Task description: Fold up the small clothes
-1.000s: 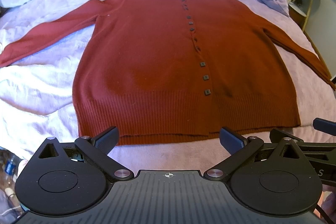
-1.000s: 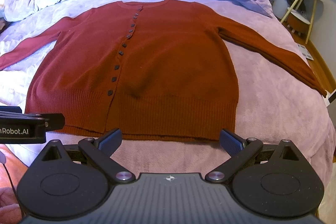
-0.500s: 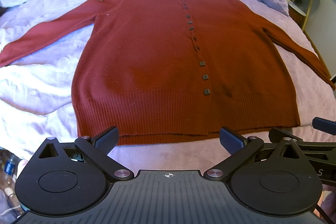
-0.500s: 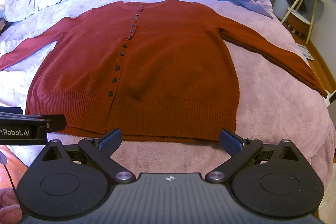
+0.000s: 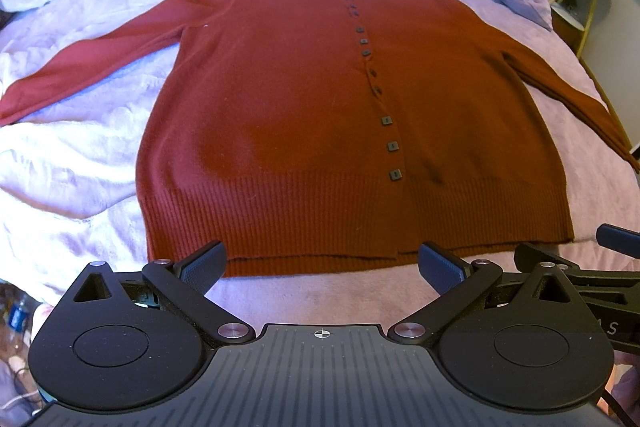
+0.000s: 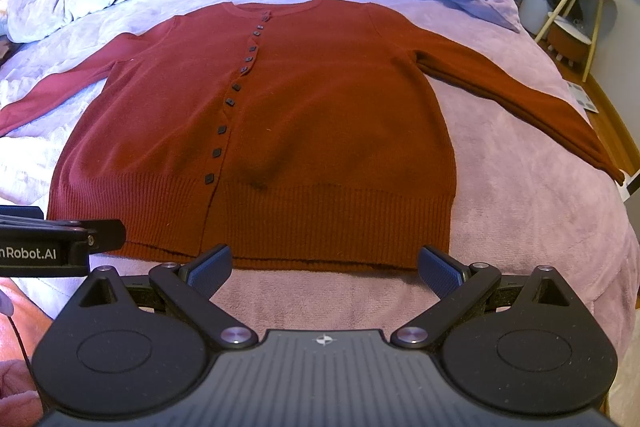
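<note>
Cardigan (image 5: 320,131) hem lies just beyond our left gripper (image 5: 322,267) and right gripper (image 6: 325,267), at twelve o'clock; both jaws spread wide, grasping nothing. It rests flat, buttoned, on the bed (image 6: 520,211), sleeves out.

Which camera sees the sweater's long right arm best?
The right wrist view. There the cardigan shows its right sleeve whole, stretched across the pink blanket down to the cuff. In the left wrist view that same sleeve is squeezed against the picture's edge and looks thin and bent.
</note>
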`<state>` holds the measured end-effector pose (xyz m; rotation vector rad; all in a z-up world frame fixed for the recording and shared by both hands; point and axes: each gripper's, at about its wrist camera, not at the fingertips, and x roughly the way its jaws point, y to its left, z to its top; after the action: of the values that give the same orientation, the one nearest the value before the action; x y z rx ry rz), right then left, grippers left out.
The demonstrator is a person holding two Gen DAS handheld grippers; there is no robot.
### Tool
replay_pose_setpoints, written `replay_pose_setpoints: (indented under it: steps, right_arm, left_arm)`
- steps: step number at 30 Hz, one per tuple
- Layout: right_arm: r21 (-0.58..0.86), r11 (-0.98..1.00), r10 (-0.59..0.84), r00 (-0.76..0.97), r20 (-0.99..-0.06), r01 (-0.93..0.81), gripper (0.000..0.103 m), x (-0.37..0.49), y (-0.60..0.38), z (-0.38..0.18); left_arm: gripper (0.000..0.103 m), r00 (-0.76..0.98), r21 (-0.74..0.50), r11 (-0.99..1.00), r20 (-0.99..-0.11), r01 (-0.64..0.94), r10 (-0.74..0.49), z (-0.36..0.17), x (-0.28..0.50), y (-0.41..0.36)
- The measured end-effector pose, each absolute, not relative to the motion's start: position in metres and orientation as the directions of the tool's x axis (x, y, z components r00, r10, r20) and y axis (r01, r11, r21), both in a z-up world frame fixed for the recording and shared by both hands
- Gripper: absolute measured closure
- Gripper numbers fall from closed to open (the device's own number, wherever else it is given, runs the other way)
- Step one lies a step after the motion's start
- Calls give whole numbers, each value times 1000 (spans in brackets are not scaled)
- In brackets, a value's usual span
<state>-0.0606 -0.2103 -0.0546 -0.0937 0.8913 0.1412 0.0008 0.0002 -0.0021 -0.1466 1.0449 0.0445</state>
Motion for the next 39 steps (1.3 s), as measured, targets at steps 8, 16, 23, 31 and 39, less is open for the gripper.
replay_pose_setpoints:
  steps: [8, 16, 23, 31, 39]
  right_arm:
    - [-20, 987, 84, 619, -781, -161, 4, -60, -211, -55]
    - [-16, 986, 93, 619, -780, -168, 4, -59, -212, -55]
    - [-10, 986, 96, 619, -779, -166, 4, -59, -212, -56]
    - [-6, 986, 100, 618, -779, -167, 4, -58, -212, -56]
    - [-3, 986, 104, 623, -775, -168, 4, -59, -213, -57]
  left_arm:
    - [0, 498, -102, 989, -866, -108, -35, -4, 3, 2]
    - [0, 495, -102, 989, -868, -109, -35, -5, 4, 3]
    - [0, 494, -102, 989, -869, -109, -36, -7, 4, 4]
    - [0, 490, -101, 989, -871, -109, -35, -10, 3, 4]
    - [0, 480, -100, 988, -877, -116, -32, -10, 5, 3]
